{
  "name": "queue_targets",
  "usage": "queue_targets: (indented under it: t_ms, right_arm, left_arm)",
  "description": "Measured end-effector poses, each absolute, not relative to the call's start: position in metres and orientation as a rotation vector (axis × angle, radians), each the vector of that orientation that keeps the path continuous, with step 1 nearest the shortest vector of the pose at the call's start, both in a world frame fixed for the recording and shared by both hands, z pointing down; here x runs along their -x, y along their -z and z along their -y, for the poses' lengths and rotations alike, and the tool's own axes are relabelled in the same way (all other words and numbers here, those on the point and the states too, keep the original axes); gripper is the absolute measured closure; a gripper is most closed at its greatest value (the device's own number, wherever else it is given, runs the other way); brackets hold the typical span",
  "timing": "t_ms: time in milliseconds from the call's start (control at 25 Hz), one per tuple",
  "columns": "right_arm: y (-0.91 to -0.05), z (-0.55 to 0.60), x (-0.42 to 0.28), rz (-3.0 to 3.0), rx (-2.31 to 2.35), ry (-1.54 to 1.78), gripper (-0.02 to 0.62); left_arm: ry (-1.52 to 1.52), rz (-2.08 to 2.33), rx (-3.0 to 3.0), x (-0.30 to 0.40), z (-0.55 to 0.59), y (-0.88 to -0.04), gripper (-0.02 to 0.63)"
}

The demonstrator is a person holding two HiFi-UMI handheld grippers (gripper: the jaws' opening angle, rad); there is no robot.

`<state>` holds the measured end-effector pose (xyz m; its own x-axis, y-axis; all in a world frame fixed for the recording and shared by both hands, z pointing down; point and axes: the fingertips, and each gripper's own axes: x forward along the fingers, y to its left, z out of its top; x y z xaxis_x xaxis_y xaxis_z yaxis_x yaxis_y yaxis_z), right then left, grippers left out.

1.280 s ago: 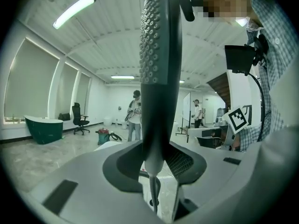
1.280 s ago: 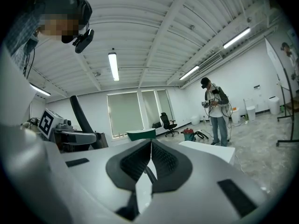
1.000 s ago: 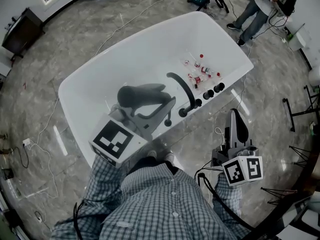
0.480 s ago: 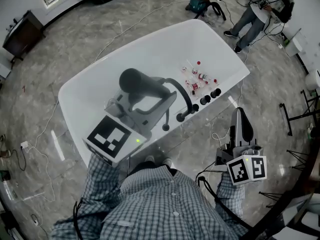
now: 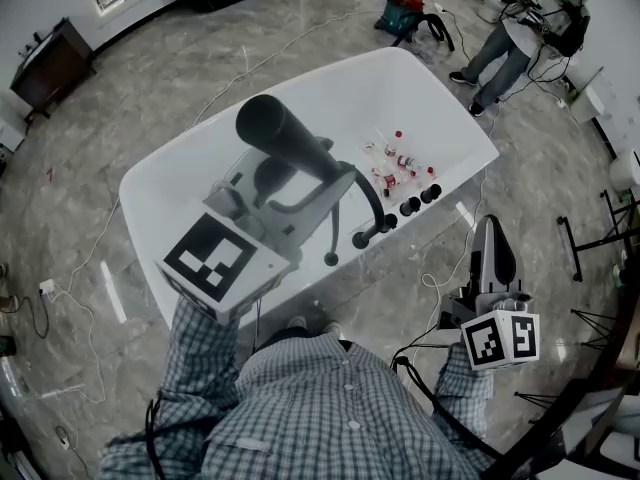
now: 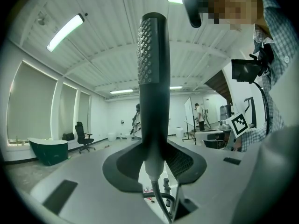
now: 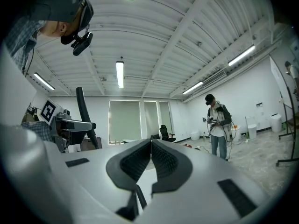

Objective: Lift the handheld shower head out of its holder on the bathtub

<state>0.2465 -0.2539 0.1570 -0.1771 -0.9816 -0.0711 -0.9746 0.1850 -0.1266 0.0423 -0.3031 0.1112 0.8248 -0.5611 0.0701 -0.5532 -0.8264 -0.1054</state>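
The dark handheld shower head (image 5: pixel 285 136) is raised above the white bathtub (image 5: pixel 180 183), pointing up and to the left. My left gripper (image 5: pixel 335 186) is shut on its handle. In the left gripper view the shower head (image 6: pixel 152 50) stands upright between the jaws of the left gripper (image 6: pixel 154 158), nozzle face to the left, and its hose (image 6: pixel 160 197) hangs below. The hose leads down to a small black holder (image 5: pixel 330 259) on the tub rim. My right gripper (image 5: pixel 490 233) hangs over the floor right of the tub. Its jaws are shut with nothing between them, as the right gripper (image 7: pixel 151 146) view shows.
A curved black spout (image 5: pixel 368 193) and black knobs (image 5: pixel 420 200) stand on the tub's near rim. Several small bottles (image 5: pixel 395 160) lie inside the tub. A person (image 5: pixel 510 33) stands at the far right, near a vacuum (image 5: pixel 405 3). Cables cross the marble floor.
My left gripper has lifted the shower head higher and tilted it up toward the camera, off the tub rim. The right gripper has drifted slightly right and down.
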Motion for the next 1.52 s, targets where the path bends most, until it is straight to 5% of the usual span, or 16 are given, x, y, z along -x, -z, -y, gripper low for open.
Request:
queue_targets:
  t_ms: [1520]
  right_arm:
    - [-0.159,0.259,-0.247,-2.337,1.949,0.016,0.577]
  left_arm:
    - [0.166,-0.913,2.88,-0.043,0.303,-0.107,0.463]
